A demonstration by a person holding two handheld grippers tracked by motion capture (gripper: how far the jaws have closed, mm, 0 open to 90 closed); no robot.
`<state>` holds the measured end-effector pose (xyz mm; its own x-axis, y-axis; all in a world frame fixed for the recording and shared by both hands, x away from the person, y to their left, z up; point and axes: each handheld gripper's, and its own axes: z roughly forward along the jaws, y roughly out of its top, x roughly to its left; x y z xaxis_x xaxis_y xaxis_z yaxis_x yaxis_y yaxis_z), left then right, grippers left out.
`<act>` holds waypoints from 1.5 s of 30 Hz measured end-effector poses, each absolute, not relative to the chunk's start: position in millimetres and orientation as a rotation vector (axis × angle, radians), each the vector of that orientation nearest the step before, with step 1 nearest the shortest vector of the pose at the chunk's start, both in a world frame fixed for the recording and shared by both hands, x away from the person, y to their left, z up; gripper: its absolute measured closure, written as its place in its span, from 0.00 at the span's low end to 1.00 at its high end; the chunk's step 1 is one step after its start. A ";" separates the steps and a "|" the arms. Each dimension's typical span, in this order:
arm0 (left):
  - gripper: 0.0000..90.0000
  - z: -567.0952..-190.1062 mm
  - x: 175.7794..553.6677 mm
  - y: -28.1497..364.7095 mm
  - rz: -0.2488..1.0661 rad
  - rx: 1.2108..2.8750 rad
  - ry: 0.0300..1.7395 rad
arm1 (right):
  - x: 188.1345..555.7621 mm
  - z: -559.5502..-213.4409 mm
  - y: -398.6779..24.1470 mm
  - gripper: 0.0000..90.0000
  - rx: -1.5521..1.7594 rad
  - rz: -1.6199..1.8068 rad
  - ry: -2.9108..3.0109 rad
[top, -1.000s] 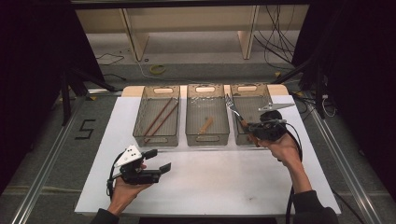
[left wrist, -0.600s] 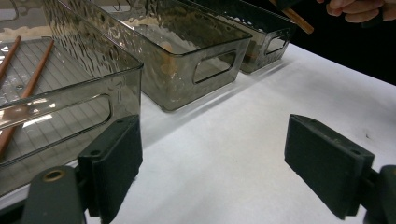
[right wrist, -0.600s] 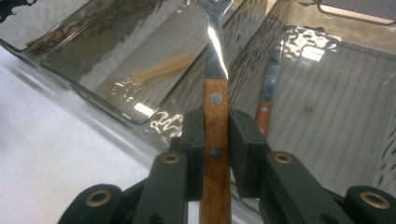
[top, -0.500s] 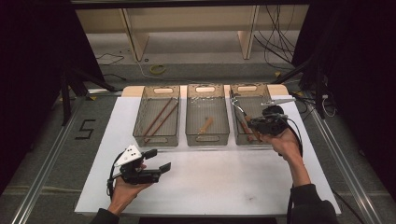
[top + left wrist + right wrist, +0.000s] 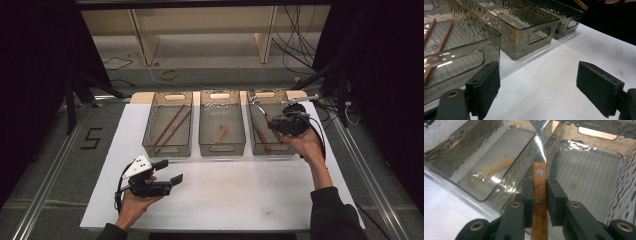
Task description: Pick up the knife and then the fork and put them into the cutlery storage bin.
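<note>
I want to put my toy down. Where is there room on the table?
The white table sheet is bare between the three smoky clear plastic bins and the near edge, right of the left gripper. It is crowded at the right bin, where the right gripper holds a wooden-handled fork.

Right gripper (image 5: 539, 195): black jaws, brass-coloured pivot screws. Left gripper (image 5: 167, 172): black, grey three-cornered plate, black cable. Dark sleeves.
</note>
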<state>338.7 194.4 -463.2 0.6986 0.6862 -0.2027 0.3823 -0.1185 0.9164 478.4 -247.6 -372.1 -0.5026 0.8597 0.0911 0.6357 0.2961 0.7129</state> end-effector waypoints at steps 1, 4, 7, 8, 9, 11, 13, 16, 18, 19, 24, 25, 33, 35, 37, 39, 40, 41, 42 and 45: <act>0.21 -463.2 338.8 194.5 0.323 1.735 0.859 | 480.5 -371.8 -247.7 0.86 1.357 1.016 2.261; 0.21 -463.3 338.9 194.6 0.323 1.736 0.859 | 486.7 -371.5 -247.6 0.86 1.375 0.996 2.258; 0.21 -463.3 339.0 194.6 0.323 1.736 0.859 | 492.5 -371.8 -247.7 0.86 1.394 0.975 2.256; 0.21 -463.3 338.9 194.6 0.323 1.736 0.859 | 494.7 -372.1 -248.0 0.86 1.399 0.970 2.255; 0.21 -463.3 338.9 194.6 0.324 1.737 0.859 | 496.6 -372.3 -248.0 0.86 1.408 0.963 2.254; 0.21 -463.2 339.0 194.7 0.326 1.737 0.858 | 500.3 -372.8 -248.6 0.86 1.420 0.950 2.251; 0.20 -463.3 339.1 194.9 0.324 1.737 0.859 | 503.1 -372.9 -248.7 0.86 1.430 0.942 2.248; 0.21 -463.2 339.0 194.8 0.324 1.736 0.858 | 507.0 -373.2 -249.3 0.86 1.443 0.933 2.243; 0.20 -463.3 339.0 194.7 0.324 1.736 0.859 | 509.0 -374.2 -249.5 0.86 1.456 0.926 2.239; 0.20 -463.3 339.0 194.7 0.323 1.736 0.860 | 510.0 -375.0 -249.5 0.86 1.460 0.926 2.239; 0.21 -463.2 339.0 195.0 0.324 1.735 0.859 | 515.1 -379.8 -248.9 0.86 1.486 0.907 2.240; 0.20 -463.2 339.1 195.2 0.326 1.734 0.859 | 516.1 -381.0 -248.9 0.86 1.491 0.902 2.239; 0.21 -463.4 339.2 195.2 0.323 1.737 0.860 | 522.2 -388.3 -247.2 0.86 1.522 0.862 2.239; 0.21 -463.3 339.2 195.3 0.325 1.736 0.859 | 523.4 -391.2 -246.1 0.86 1.528 0.848 2.244; 0.21 -463.4 339.2 195.0 0.323 1.736 0.859 | 524.4 -393.2 -245.7 0.86 1.530 0.835 2.247; 0.20 -463.4 339.2 195.1 0.323 1.737 0.860 | 525.3 -394.3 -245.6 0.86 1.538 0.831 2.249; 0.21 -463.3 339.3 195.3 0.324 1.737 0.859 | 525.7 -394.7 -245.6 0.86 1.541 0.826 2.250; 0.20 -463.3 339.2 195.3 0.324 1.736 0.859 | 526.1 -395.4 -245.7 0.86 1.542 0.821 2.251; 0.20 -463.3 339.2 195.3 0.324 1.736 0.859 | 526.4 -396.1 -245.6 0.86 1.549 0.819 2.249; 0.21 -463.5 339.2 195.0 0.322 1.737 0.859 | 527.0 -398.0 -245.7 0.86 1.557 0.806 2.251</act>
<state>339.2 195.0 -463.5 0.6981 0.6866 -0.2031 0.3835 -0.1190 0.9159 527.0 -245.7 -398.0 -0.3754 0.9236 0.0772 0.7629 0.2607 0.5916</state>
